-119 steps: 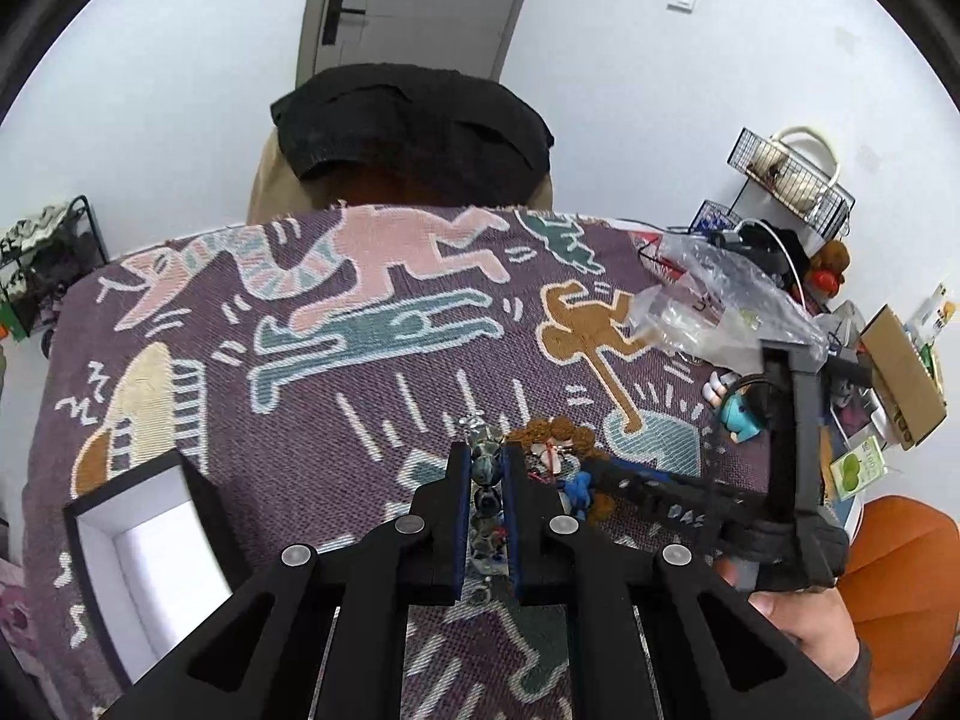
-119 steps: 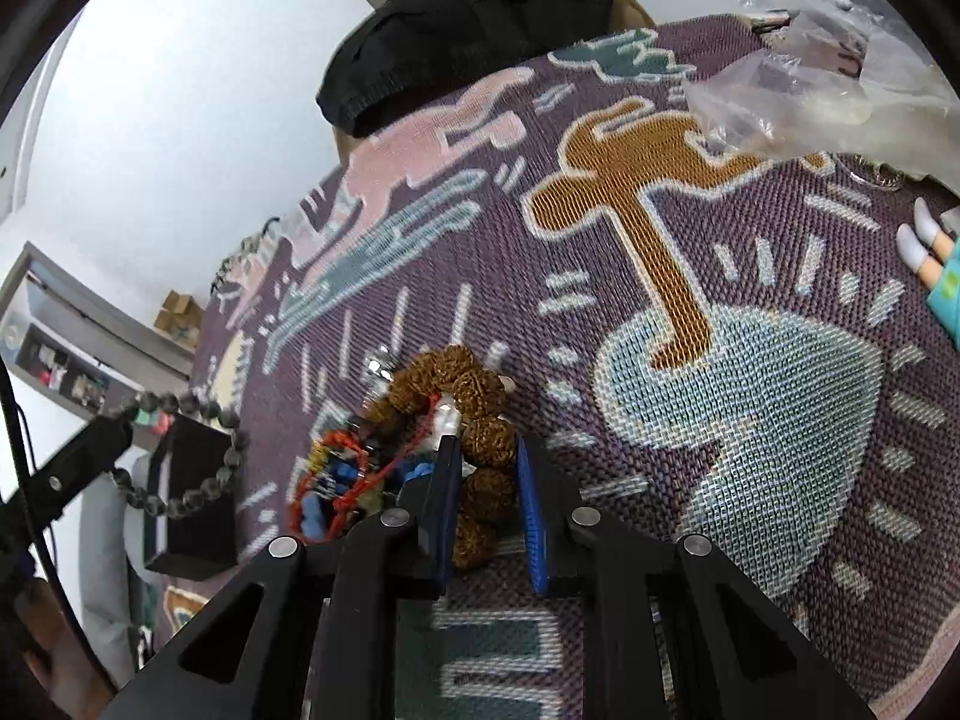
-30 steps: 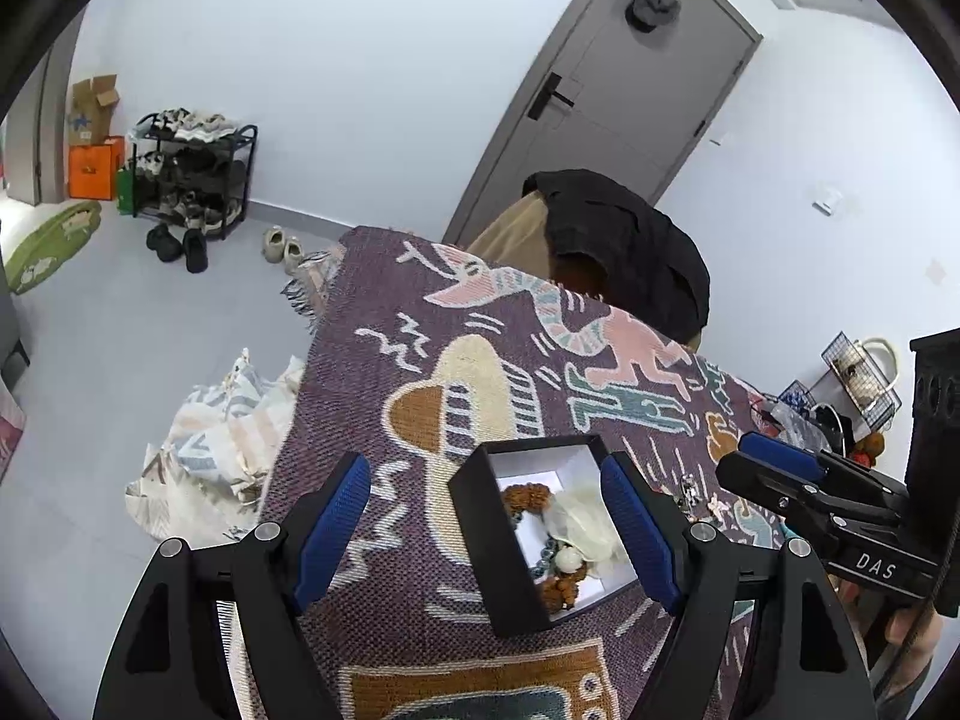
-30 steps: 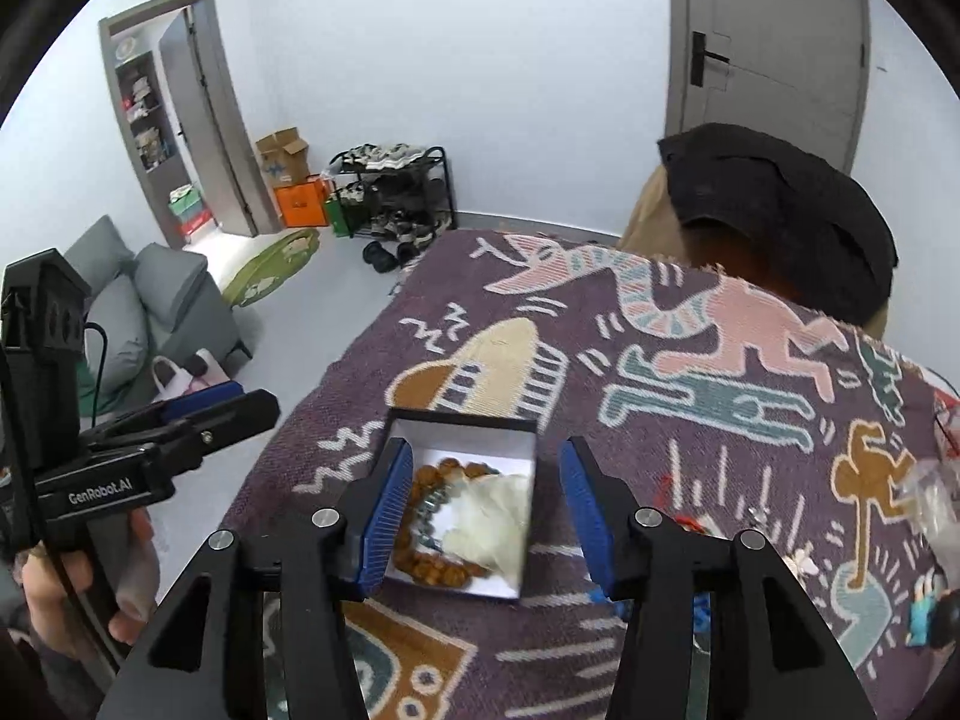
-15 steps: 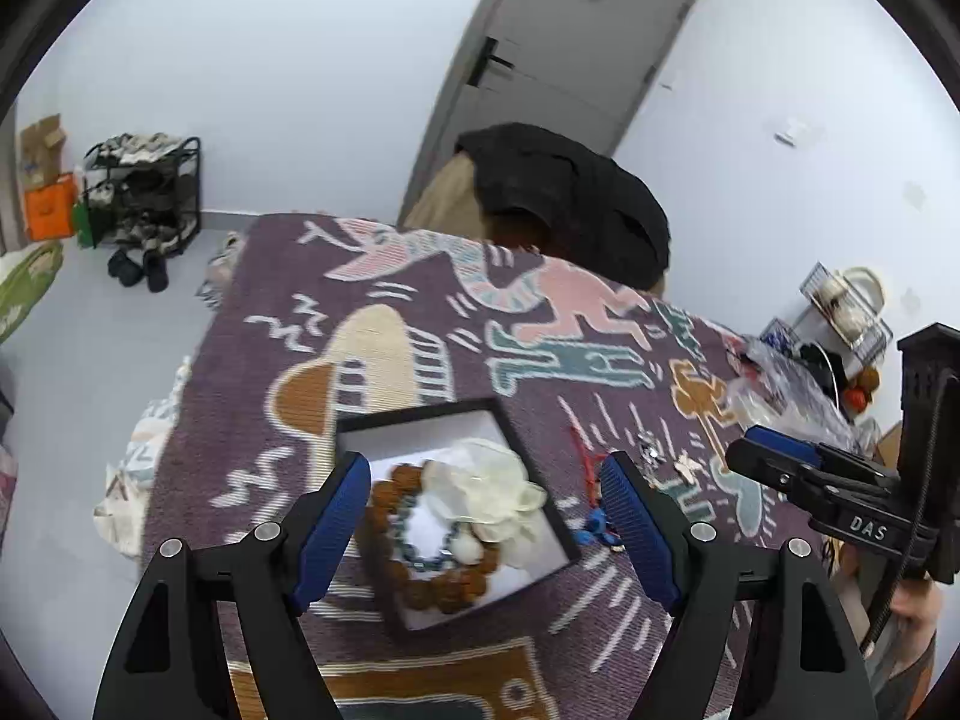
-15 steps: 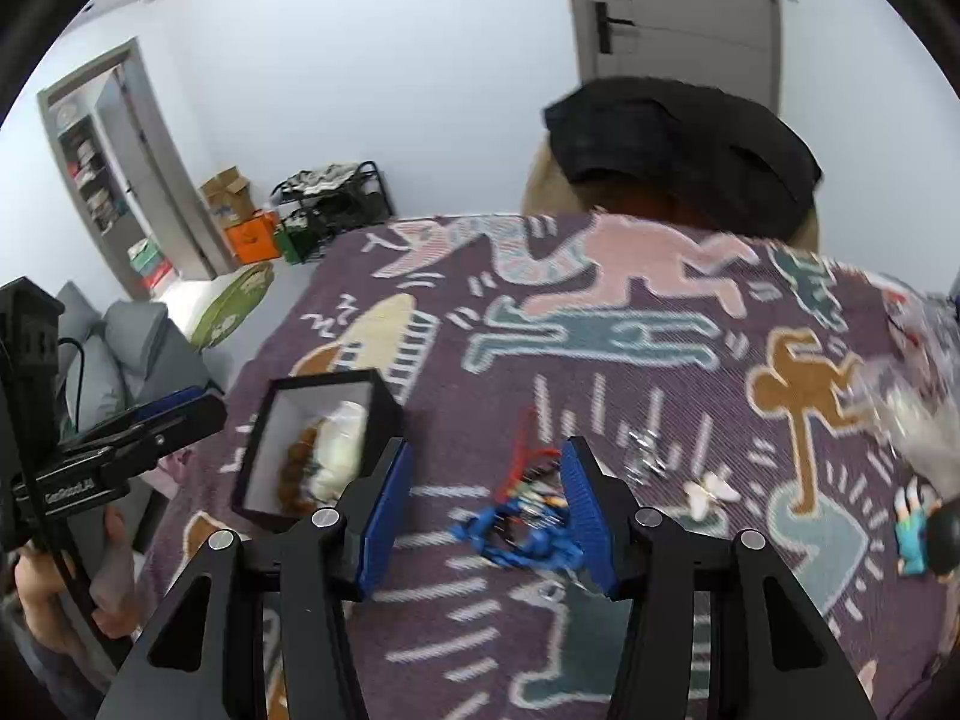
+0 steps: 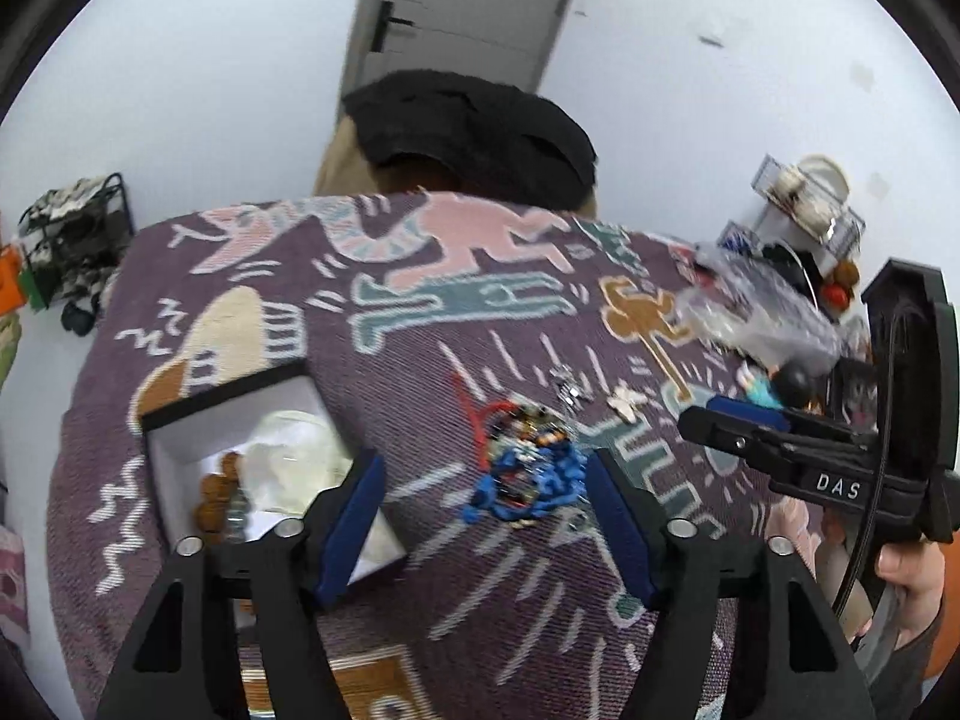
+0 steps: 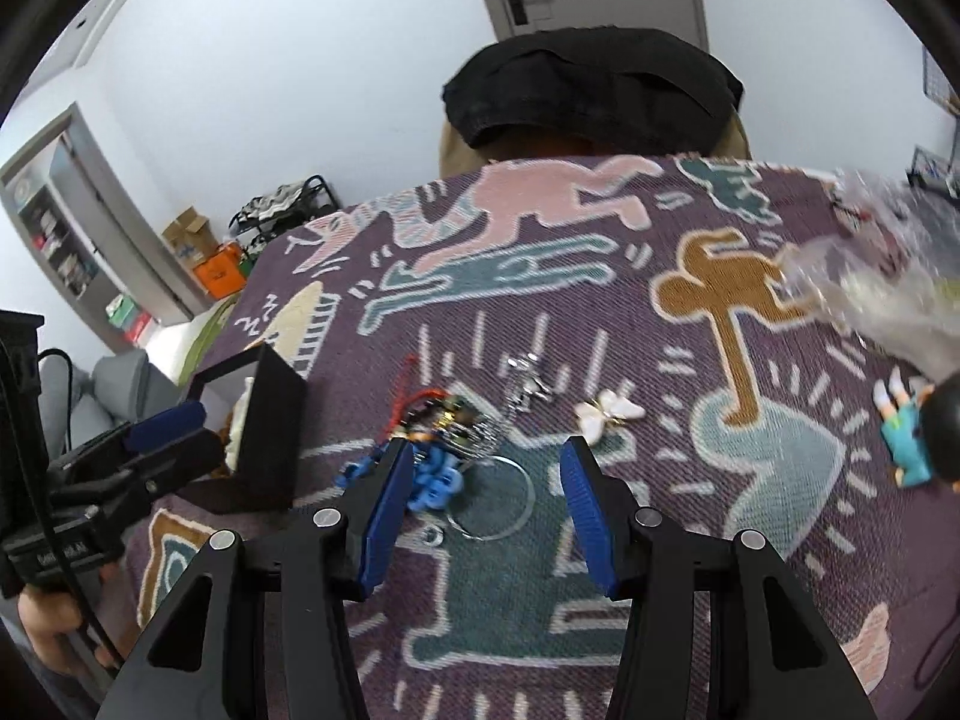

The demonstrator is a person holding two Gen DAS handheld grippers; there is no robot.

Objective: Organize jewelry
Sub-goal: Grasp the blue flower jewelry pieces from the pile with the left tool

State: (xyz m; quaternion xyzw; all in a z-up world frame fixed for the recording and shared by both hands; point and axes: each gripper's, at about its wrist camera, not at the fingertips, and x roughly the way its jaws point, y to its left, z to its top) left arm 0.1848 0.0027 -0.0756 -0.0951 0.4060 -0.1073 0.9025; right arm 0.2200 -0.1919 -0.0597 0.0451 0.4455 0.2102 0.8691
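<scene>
A black box with a white lining (image 7: 252,468) stands on the patterned cloth at the left; brown beads (image 7: 216,495) and a pale cloth flower (image 7: 294,444) lie in it. A pile of blue, red and multicoloured jewelry (image 7: 522,456) lies on the cloth. My left gripper (image 7: 486,516) is open and empty, just above that pile. My right gripper (image 8: 486,492) is open and empty over the same pile (image 8: 438,438) and a thin wire ring (image 8: 492,498). A white butterfly piece (image 8: 609,408) and a silver piece (image 8: 528,384) lie just beyond. The box (image 8: 264,420) shows to its left.
A clear plastic bag (image 7: 756,312) and a small figurine (image 8: 912,432) lie at the right edge of the cloth. A chair with a black garment (image 7: 474,126) stands behind the table. Wire baskets and clutter (image 7: 804,210) are at the far right.
Both grippers have swung right from the box toward the loose jewelry pile and dropped closer to the cloth. Four seconds ago each gripper was shut on beads; the beads now lie in the box.
</scene>
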